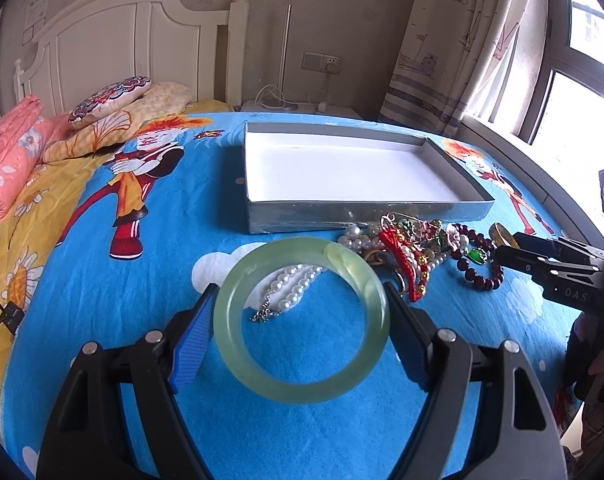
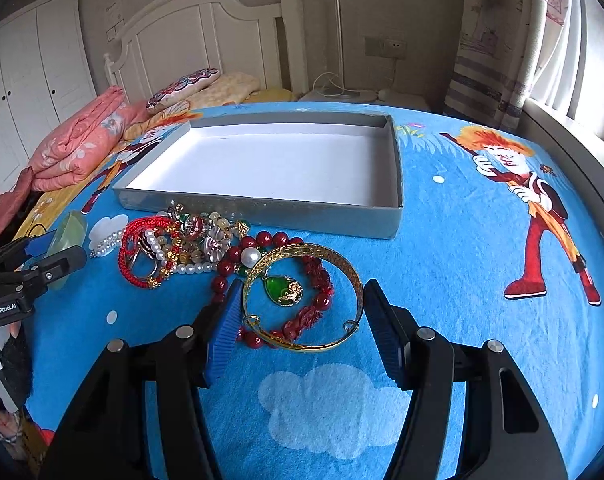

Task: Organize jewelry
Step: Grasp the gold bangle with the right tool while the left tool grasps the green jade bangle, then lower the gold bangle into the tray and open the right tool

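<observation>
A bed (image 1: pixel 101 320) covered with a blue cartoon-print sheet was seen to carry everything. Toward the headboard, a shallow grey box (image 2: pixel 261 216) with a white floor lay open and held nothing. Just in front of its near wall, a tangled heap of jewelry (image 2: pixel 181 248) was spread: pearl strands, a red cord, gilt and enamel charms, dark red beads and a green pendant (image 2: pixel 281 290).

The left claw (image 1: pixel 302 316) was clenched on a pale green jade bangle (image 1: pixel 302 392), both blue pads being pressed against its outer rim; a pearl strand (image 1: pixel 289 292) could be seen through the ring, lying on the sheet beside the heap.

The right claw (image 2: pixel 299 316) was set around a gold bangle (image 2: pixel 342 272) at the near edge of the heap. Its left pad was seen against the bangle's rim and its right pad just at the opposite side, so the bangle appeared to be grasped. The bangle lay over the red beads and framed the pendant.
</observation>
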### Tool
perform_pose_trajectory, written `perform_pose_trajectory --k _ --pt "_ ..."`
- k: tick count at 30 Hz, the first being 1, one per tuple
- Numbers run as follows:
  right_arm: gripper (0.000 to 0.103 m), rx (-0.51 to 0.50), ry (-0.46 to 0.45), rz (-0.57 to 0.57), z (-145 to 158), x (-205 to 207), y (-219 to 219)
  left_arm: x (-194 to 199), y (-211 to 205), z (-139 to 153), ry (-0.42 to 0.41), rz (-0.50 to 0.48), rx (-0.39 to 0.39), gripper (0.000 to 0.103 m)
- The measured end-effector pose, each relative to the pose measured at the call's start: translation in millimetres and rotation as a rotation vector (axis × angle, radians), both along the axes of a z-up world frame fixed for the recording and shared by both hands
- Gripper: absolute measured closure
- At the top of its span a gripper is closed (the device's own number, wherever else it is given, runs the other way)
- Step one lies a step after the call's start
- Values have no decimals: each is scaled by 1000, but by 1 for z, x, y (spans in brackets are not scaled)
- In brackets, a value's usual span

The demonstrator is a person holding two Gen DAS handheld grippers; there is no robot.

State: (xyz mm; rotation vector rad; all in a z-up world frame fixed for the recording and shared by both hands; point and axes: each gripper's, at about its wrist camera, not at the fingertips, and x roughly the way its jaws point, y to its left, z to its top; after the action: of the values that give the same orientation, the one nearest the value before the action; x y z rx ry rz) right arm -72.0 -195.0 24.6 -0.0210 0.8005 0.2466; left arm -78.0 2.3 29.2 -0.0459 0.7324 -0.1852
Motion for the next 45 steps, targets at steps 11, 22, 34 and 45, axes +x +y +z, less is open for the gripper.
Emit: perform_pose_trajectory --k 11,22,34,45 --pt "43 8 -15 19 8 -6 4 0 -41 5 -11 -65 113 25" --pt "43 -80 -48 57 35 19 18 23 -58 27 -29 -108 201 25" --pt "43 -42 -2 8 45 106 11 122 -61 46 53 -101 229 25" --pt "43 -80 82 -38 20 167 20 204 -52 16 209 -70 245 25"
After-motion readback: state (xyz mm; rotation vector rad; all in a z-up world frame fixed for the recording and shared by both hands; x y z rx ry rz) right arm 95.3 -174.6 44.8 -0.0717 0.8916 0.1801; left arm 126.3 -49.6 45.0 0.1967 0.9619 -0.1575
